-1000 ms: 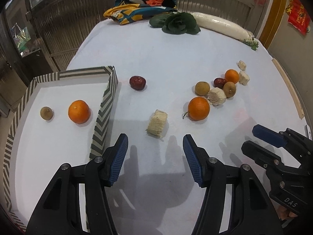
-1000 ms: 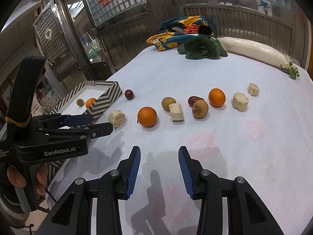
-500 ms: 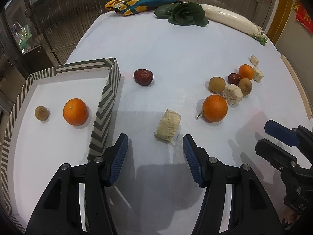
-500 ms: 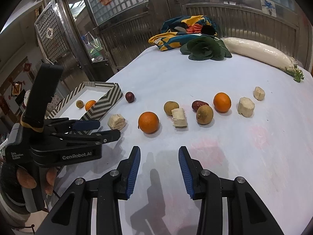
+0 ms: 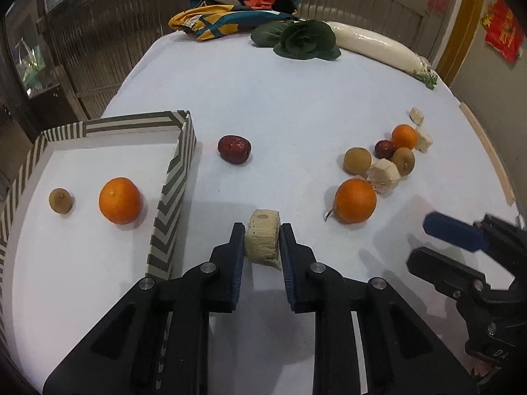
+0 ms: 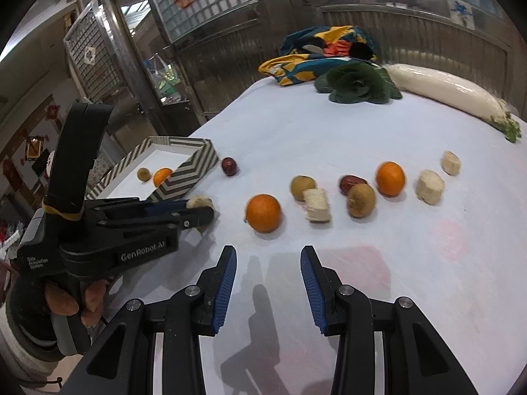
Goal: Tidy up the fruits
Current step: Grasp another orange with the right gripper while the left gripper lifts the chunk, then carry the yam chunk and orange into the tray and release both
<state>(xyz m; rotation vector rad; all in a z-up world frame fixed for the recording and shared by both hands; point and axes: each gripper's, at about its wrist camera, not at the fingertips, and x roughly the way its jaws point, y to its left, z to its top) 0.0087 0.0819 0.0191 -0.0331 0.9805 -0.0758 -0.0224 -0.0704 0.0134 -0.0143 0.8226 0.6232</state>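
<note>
Left gripper (image 5: 262,242) pinched on pale cut chunk (image 5: 262,242), both pads pressed to its sides, chunk low at the white tablecloth (image 5: 280,105), just beside the striped tray (image 5: 174,177). Inside tray: one orange (image 5: 120,200) and one small brown fruit (image 5: 60,200), apart from each other. Right gripper (image 6: 268,281) spread, nothing between its fingers, hovering over bare cloth. Red date (image 5: 234,149) lying alone near tray corner. Nearest loose orange (image 5: 355,200) right of the chunk, with further fruit and pale pieces clustered behind it
</note>
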